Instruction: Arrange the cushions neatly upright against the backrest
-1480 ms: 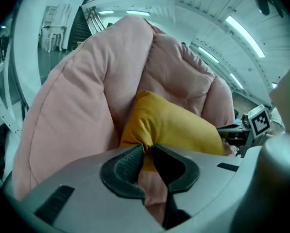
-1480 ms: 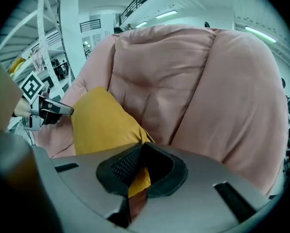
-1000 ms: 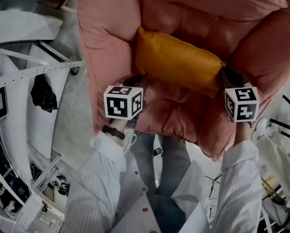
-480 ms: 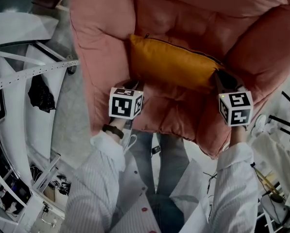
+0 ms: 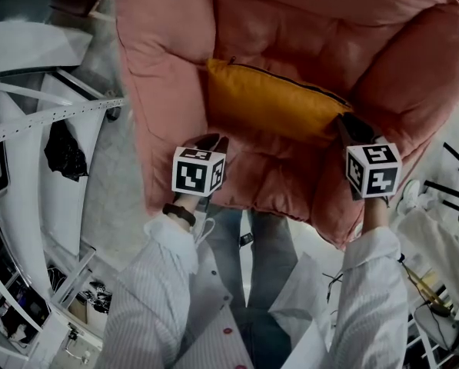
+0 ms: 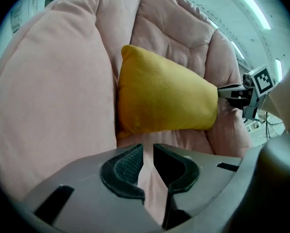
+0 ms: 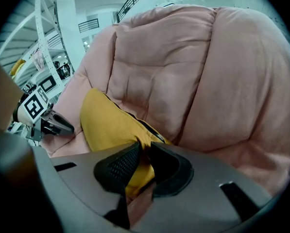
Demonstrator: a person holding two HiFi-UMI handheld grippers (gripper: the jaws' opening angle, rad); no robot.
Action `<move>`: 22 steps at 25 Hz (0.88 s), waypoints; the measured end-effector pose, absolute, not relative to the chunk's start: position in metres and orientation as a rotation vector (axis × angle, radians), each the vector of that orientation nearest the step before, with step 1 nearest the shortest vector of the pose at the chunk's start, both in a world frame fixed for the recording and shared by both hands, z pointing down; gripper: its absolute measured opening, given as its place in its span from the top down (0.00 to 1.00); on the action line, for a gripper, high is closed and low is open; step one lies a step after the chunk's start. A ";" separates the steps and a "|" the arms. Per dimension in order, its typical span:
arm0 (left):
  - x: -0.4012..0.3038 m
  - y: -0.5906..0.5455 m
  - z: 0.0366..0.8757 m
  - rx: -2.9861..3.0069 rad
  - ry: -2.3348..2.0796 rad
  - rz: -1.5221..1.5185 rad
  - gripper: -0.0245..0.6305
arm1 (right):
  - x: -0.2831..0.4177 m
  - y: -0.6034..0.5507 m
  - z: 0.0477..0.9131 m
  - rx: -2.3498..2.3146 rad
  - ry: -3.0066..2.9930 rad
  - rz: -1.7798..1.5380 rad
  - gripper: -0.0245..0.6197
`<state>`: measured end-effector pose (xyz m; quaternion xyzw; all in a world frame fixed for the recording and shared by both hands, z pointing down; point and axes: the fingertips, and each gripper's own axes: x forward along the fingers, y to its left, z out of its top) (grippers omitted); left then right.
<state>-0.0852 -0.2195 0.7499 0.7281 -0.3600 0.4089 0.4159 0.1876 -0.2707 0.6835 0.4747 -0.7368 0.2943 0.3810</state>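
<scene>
A yellow cushion [image 5: 271, 102] stands on edge on the seat of a pink armchair [image 5: 167, 68], its back against the backrest and its zipper edge on top. My right gripper [image 5: 346, 121] is at the cushion's right end. In the right gripper view the yellow fabric [image 7: 108, 123] fills the narrow gap between the pads of the right gripper [image 7: 145, 152], whose jaws are opening. My left gripper [image 5: 212, 140] hangs just short of the cushion's left end. Its jaws [image 6: 148, 152] stand slightly apart, with only the pink seat between them, and the cushion [image 6: 164, 98] lies ahead of them.
Thick padded armrests [image 5: 414, 75] close in the seat on both sides. White metal rails [image 5: 52, 114] and a black object [image 5: 64, 148] stand on the floor left of the chair. The person's legs [image 5: 252, 267] are right at the seat's front edge.
The cushion has gone from tilted above the seat to standing back against the backrest. Both grippers followed it, and the left one now sits a little clear of its end.
</scene>
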 end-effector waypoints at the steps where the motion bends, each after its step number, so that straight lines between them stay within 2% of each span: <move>1: -0.086 -0.220 0.747 1.836 -0.906 1.019 0.85 | 0.188 -0.270 0.681 1.216 -1.873 0.751 0.91; 13: -0.086 -0.234 0.675 1.940 -0.942 0.883 0.85 | 0.168 -0.246 0.631 1.337 -1.915 0.923 0.87; 22: -0.060 -0.229 0.579 2.117 -0.886 0.766 0.85 | 0.115 -0.239 0.545 1.363 -2.172 1.159 0.87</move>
